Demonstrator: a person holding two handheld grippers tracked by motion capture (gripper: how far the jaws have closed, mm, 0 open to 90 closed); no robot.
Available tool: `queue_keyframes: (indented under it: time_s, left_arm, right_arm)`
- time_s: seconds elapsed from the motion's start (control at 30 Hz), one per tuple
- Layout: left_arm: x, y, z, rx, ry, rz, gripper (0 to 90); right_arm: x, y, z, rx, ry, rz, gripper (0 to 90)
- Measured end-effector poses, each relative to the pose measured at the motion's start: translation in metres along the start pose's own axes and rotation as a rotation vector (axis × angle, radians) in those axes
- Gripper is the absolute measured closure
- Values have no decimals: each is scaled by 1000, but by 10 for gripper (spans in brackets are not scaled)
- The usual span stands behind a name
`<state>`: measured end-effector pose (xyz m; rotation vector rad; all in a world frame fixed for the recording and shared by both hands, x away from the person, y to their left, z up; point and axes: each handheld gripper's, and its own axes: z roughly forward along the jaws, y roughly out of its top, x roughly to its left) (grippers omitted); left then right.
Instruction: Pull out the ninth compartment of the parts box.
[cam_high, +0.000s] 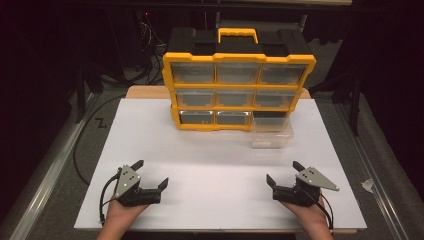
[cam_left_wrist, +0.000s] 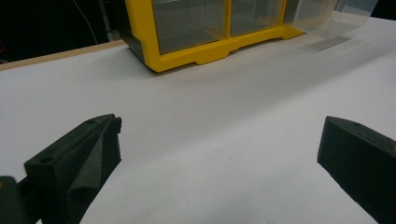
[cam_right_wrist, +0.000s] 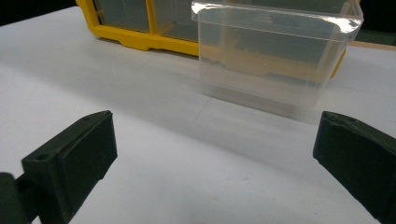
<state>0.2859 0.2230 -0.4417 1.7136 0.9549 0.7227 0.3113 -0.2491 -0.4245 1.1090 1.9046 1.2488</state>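
- The left gripper (cam_high: 151, 173) rests low on the white table top (cam_high: 210, 170) near its front left, jaws spread wide with nothing between them; its own view shows bare surface between the two black fingers (cam_left_wrist: 77, 161).
- The right gripper (cam_high: 283, 171) sits at the front right in the same state, jaws released and empty, its fingers (cam_right_wrist: 72, 156) framing the clear drawer (cam_right_wrist: 275, 60) ahead of it.
- That clear drawer (cam_high: 271, 132) is the thing in hand, by my reading: it stands pulled most of the way out of the bottom right slot of the yellow organizer (cam_high: 239, 82), its front resting out on the table.
- The organizer stands upright at the far middle of the table, its other drawers seated flush.
- Judged from this, the work is at a resting stage, both hands well apart from the drawer.
- The next move likely falls to the right gripper: advance forward, straddle the drawer's thin front wall, and close on it gently, since the transparent plastic looks light and could skid or tip.
- The left gripper may need to steady the organizer.
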Motion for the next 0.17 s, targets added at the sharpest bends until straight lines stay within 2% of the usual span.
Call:
queue_keyframes:
  time_s: [0.03,0.17]
  left_arm:
    - [0,0,0,1,0,0,1]
    - [0,0,1,2,-3,-3,1]
  right_arm:
    - [0,0,1,5,-18,-20,10]
    - [-2,-1,2,10,-21,-17,10]
